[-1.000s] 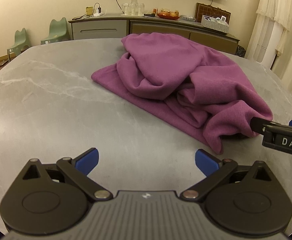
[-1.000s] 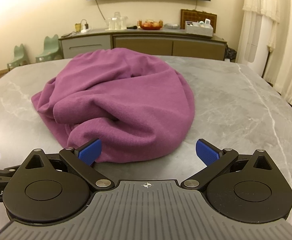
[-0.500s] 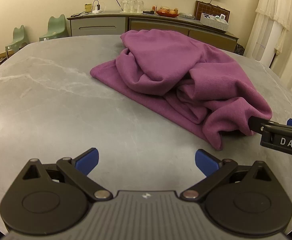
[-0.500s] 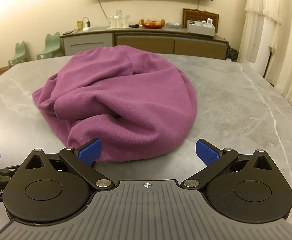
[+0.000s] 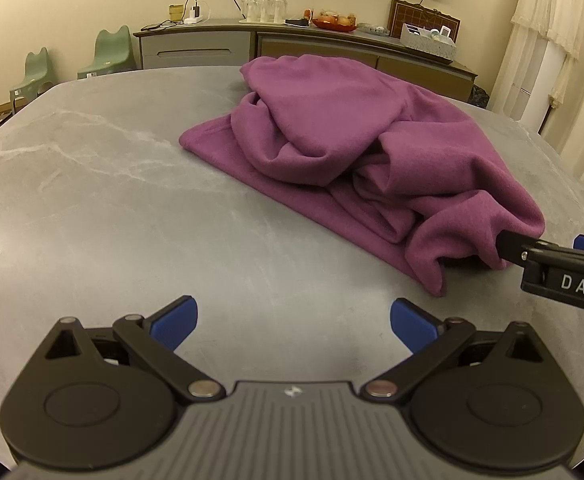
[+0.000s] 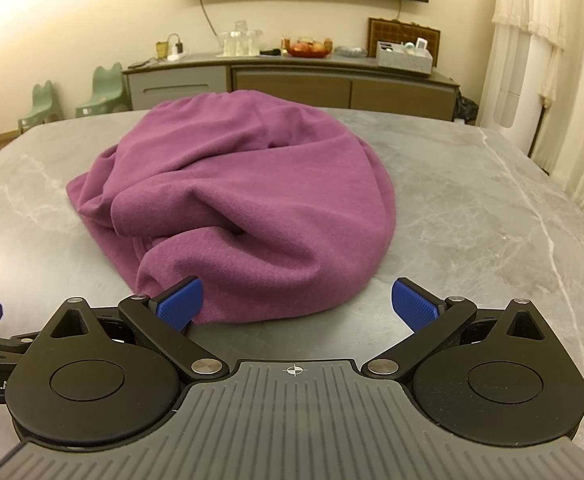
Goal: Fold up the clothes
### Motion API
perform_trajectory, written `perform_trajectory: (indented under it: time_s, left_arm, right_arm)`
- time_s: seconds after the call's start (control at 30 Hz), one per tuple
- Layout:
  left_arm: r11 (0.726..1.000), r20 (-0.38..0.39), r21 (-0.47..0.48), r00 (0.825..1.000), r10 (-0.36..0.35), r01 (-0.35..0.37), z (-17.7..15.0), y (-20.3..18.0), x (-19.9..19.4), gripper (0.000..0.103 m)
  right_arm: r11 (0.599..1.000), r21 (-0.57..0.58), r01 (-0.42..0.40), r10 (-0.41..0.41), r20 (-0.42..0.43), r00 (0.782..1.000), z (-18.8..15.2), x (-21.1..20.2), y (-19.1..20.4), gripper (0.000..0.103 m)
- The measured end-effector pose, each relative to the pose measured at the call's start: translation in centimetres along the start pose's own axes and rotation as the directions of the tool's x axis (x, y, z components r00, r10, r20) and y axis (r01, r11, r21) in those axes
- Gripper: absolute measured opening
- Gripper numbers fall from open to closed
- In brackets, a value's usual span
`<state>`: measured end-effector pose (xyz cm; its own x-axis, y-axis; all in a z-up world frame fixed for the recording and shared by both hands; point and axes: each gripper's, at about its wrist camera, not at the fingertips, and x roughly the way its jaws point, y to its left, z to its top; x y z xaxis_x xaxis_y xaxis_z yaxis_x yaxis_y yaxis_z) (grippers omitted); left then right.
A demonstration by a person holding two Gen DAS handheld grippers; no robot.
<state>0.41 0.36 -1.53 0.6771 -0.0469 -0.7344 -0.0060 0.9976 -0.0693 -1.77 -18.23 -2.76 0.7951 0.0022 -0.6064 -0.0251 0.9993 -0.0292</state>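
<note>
A crumpled purple fleece garment [image 5: 371,160] lies in a heap on the grey marble table [image 5: 112,208]; it also fills the middle of the right wrist view [image 6: 252,208]. My left gripper [image 5: 293,322] is open and empty, over bare table in front of the garment's near left edge. My right gripper [image 6: 297,304] is open and empty, at the garment's near edge, its left fingertip [image 6: 180,304] touching the cloth. In the left wrist view the right gripper's finger [image 5: 511,246] is against a fold of the garment.
A long sideboard [image 6: 292,80] with glasses, a fruit bowl and a basket stands behind the table. Two green children's chairs [image 5: 108,52] stand at the back left. Curtains [image 6: 551,60] hang at the right. The table's edge curves round on both sides.
Both grippers have drawn back slightly, so the garment looks a little farther and lower in view. The cloth has settled a little near the right gripper. Both jaws stay open.
</note>
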Motion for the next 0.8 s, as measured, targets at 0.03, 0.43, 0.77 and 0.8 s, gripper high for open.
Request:
perform_trajectory:
  time_s: [0.03,0.43,0.77,0.8]
  left_arm:
    - [1.0,0.001,0.0,1.0,0.001,-0.001,0.0,0.01,0.0,0.103]
    - [1.0,-0.004,-0.002,1.0,-0.002,0.002,-0.06,0.12,0.1,0.103]
    - [1.0,-0.015,0.009,1.0,-0.013,0.013,-0.3,0.47,0.4,0.103]
    - [0.999,-0.042,0.043,0.999,-0.024,0.026,-0.4,0.39,0.65,0.103]
  right_arm:
    - [1.0,-0.001,0.0,0.0,0.0,1.0,0.01,0.01,0.0,0.102]
    - [1.0,-0.012,0.001,-0.001,-0.005,1.0,-0.02,0.18,0.19,0.102]
    - [1.0,-0.024,-0.007,0.007,-0.008,1.0,-0.14,0.35,0.4,0.102]
    - [1.0,-0.024,-0.017,0.017,-0.005,1.0,-0.17,0.32,0.36,0.101]
